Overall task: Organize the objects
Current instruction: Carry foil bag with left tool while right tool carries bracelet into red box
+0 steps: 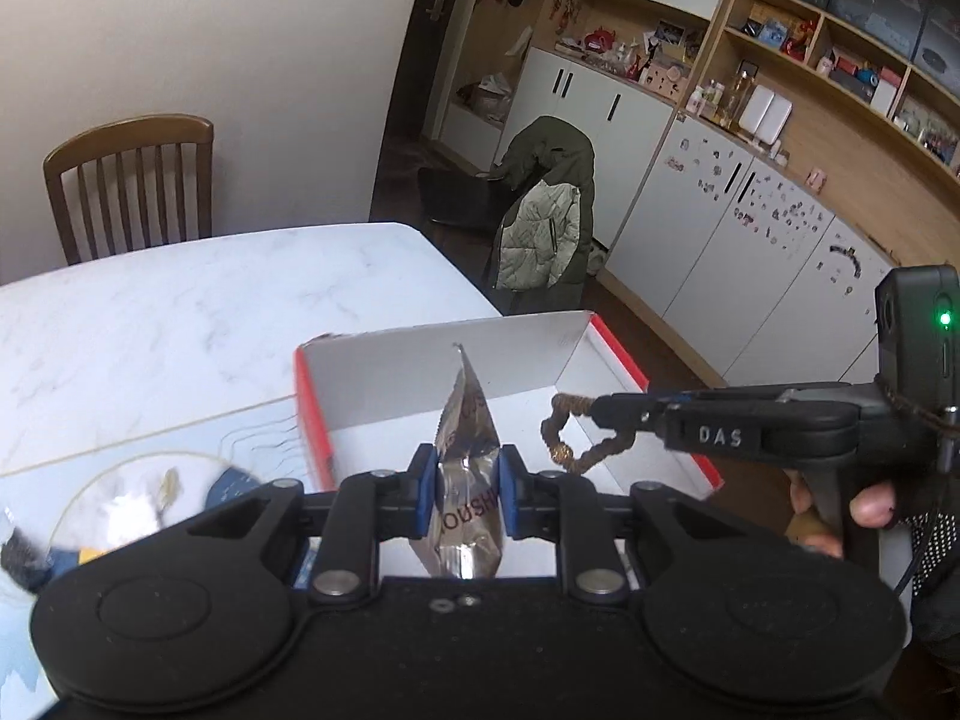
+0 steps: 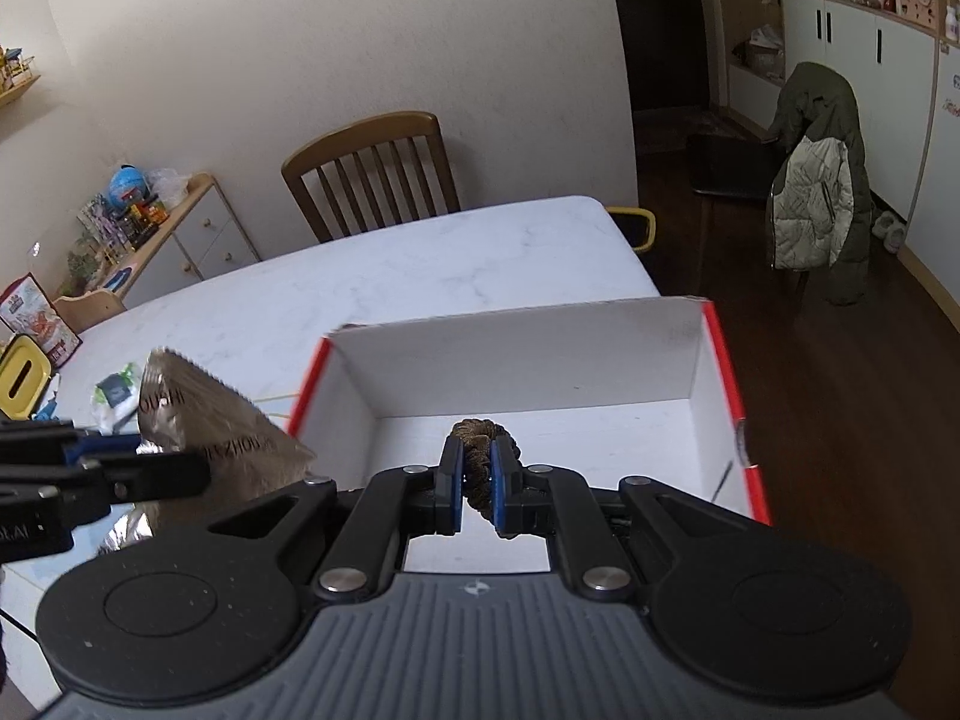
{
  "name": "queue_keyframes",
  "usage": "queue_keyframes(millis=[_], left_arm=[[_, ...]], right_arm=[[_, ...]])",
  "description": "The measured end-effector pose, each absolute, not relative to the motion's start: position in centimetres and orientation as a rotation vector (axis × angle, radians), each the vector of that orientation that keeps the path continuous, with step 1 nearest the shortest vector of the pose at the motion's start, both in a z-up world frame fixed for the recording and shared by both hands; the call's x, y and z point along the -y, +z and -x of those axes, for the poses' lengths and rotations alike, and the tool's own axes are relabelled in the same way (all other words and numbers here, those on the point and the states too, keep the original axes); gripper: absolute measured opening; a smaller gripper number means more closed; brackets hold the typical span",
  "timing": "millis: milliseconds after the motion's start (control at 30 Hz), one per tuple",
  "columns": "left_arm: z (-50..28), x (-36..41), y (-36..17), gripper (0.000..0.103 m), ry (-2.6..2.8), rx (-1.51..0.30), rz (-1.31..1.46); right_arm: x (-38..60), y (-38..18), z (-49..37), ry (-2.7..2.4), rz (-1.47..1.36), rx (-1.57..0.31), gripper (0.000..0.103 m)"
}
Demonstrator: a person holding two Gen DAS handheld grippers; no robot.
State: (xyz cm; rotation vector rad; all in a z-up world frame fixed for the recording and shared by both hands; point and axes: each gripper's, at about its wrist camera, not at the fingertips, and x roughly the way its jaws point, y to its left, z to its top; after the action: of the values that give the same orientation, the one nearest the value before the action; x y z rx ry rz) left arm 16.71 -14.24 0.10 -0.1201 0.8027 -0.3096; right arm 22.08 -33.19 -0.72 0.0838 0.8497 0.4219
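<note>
A white cardboard box (image 1: pixel 420 372) with red edges sits open on the marble table; its far wall (image 2: pixel 516 360) also fills the right wrist view. My left gripper (image 1: pixel 465 483) is shut on a silver foil packet (image 1: pixel 465 456) that stands upright over the box. My right gripper (image 2: pixel 477 480) is shut on a brown braided hair tie (image 2: pixel 477 429) held above the box floor. In the left wrist view the right gripper (image 1: pixel 600 411) reaches in from the right with the hair tie (image 1: pixel 570 438) dangling. The foil packet (image 2: pixel 204 420) and left gripper (image 2: pixel 129 447) show at left.
A wooden chair (image 2: pixel 372 168) stands behind the marble table (image 1: pixel 180 300). A round glass dish (image 1: pixel 138 498) lies left of the box. Small packets (image 2: pixel 114 396) and a yellow container (image 2: pixel 21 378) sit at the table's left. A jacket-draped chair (image 1: pixel 546 210) and cabinets (image 1: pixel 720 228) stand beyond.
</note>
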Motion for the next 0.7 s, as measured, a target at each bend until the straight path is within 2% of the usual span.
queue_keyframes(millis=[267, 700], left_arm=[[-21.0, 17.7, -4.1, 0.019, -0.299, -0.893, 0.149], [-24.6, 18.7, -9.1, 0.019, -0.261, -0.996, 0.224]], right_arm=[[35.6, -4.2, -24.5, 0.419, -0.035, -0.913, 0.009], [35.3, -9.1, -25.3, 0.487, 0.093, -1.010, 0.009]])
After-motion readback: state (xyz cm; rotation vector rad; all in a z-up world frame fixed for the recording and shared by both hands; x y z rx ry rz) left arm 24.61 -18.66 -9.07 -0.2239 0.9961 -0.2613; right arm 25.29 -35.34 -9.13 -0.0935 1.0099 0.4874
